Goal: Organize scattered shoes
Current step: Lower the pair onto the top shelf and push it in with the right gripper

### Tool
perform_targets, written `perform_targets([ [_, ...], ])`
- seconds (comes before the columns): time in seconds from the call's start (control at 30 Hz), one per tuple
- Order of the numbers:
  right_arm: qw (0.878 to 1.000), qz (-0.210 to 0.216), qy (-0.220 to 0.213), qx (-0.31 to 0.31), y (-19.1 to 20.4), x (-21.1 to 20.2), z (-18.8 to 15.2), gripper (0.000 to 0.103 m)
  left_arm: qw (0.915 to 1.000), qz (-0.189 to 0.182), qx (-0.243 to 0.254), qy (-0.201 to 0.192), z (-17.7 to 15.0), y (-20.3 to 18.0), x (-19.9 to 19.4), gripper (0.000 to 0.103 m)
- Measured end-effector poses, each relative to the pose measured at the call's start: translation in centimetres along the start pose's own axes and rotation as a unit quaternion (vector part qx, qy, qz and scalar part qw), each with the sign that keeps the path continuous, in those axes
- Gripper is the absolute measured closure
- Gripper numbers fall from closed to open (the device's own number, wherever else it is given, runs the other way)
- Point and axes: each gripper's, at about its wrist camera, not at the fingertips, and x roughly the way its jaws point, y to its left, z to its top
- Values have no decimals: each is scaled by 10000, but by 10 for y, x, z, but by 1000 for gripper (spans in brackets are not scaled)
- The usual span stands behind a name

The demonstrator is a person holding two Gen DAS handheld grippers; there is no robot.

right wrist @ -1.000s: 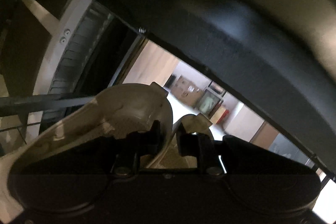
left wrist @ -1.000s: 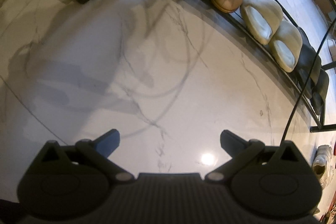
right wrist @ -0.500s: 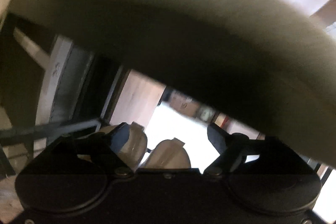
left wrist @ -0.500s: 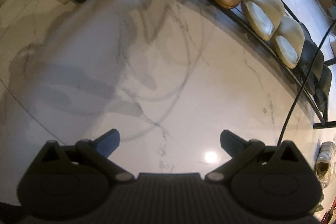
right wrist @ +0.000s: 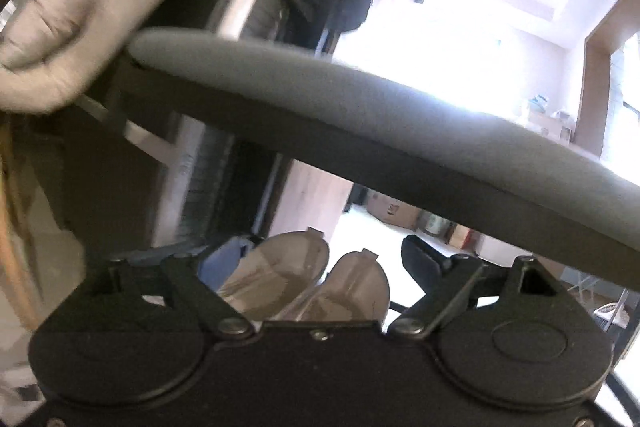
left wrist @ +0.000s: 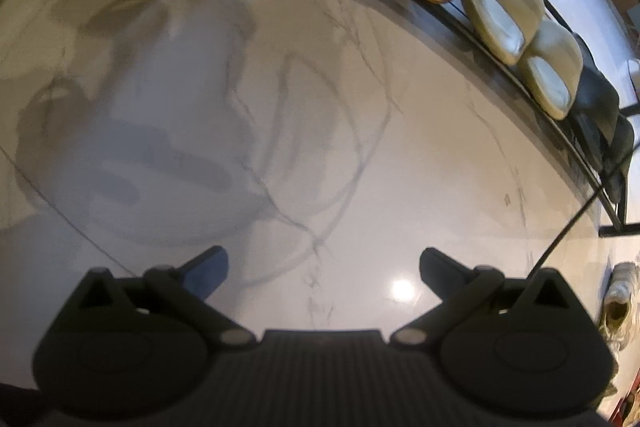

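On the shoe rack (left wrist: 472, 7), cream slippers (right wrist: 304, 283) sit between the right hand-held gripper (right wrist: 324, 267), whose jaws have just been opening; careless withdrawal could drag them off. The left hand-held gripper (left wrist: 320, 267) hangs released.

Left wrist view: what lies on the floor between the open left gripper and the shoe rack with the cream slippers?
Nothing: in the left wrist view only bare marble floor lies between the left gripper and the shoe rack holding the cream slippers.

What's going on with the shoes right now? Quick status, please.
Left gripper open over bare floor. Right gripper just opened, cream slippers lying loose between its fingers. White sneaker still off the rack.
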Motion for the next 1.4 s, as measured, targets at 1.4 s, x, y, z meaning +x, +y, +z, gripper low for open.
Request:
perform_targets([
  [1.4, 9763, -574, 1033, 1811, 11, 39, -74, 40, 9999, 26, -48, 132, -2, -1, 6, 1],
])
